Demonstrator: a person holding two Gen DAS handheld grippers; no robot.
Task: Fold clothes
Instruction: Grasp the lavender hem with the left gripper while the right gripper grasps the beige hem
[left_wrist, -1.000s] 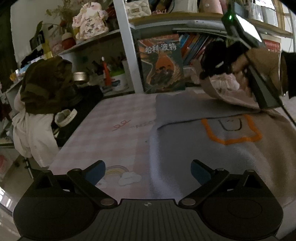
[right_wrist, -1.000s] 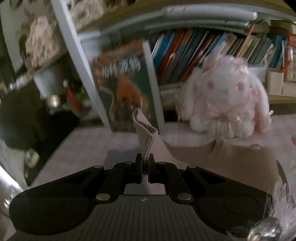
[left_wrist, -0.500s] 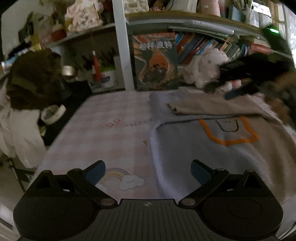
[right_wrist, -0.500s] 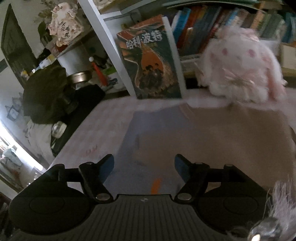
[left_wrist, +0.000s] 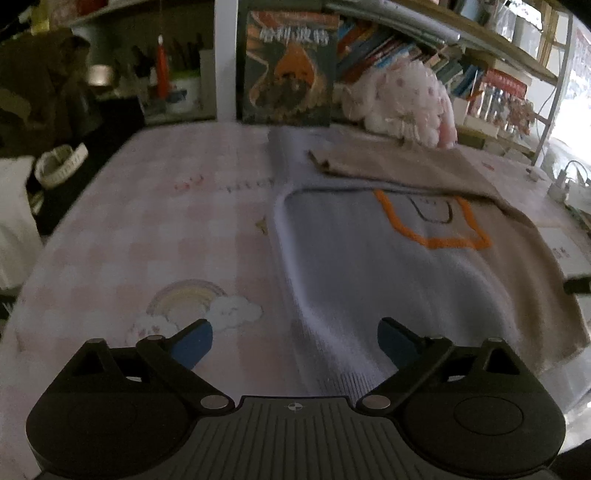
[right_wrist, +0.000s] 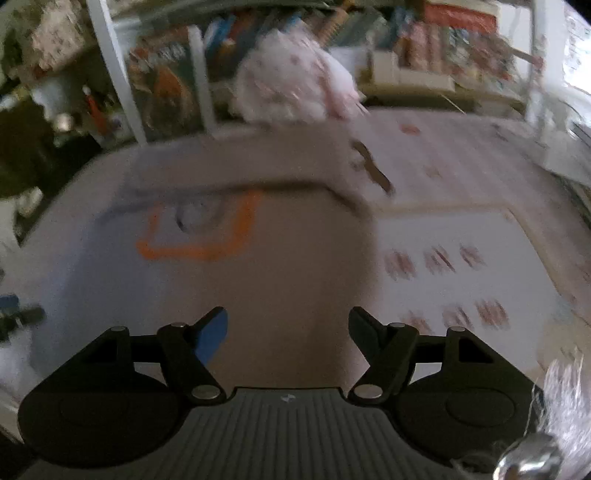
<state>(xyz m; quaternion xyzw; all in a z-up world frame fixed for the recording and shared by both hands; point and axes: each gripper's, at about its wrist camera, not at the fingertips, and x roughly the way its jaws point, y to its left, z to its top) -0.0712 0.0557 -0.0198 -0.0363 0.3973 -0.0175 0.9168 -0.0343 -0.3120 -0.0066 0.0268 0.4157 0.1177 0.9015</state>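
A grey-blue and beige sweater (left_wrist: 373, 258) with an orange-outlined motif (left_wrist: 436, 221) lies spread on the counter (left_wrist: 147, 229), which is covered by a pink checked cloth printed with a rainbow and clouds (left_wrist: 195, 306). A beige sleeve (left_wrist: 388, 166) lies folded across the garment's far end, just above the motif. The left tongs (left_wrist: 294, 341) hang over the near hem with jaws wide apart and nothing between them. The right tongs (right_wrist: 288, 330) hover above the beige half of the sweater, their jaws closing slightly but standing apart, gripping nothing. Behind the counter, a pink-and-white plush rabbit (left_wrist: 402, 99) sits beside an upright book (left_wrist: 290, 66) against crowded bookshelves (left_wrist: 480, 59).
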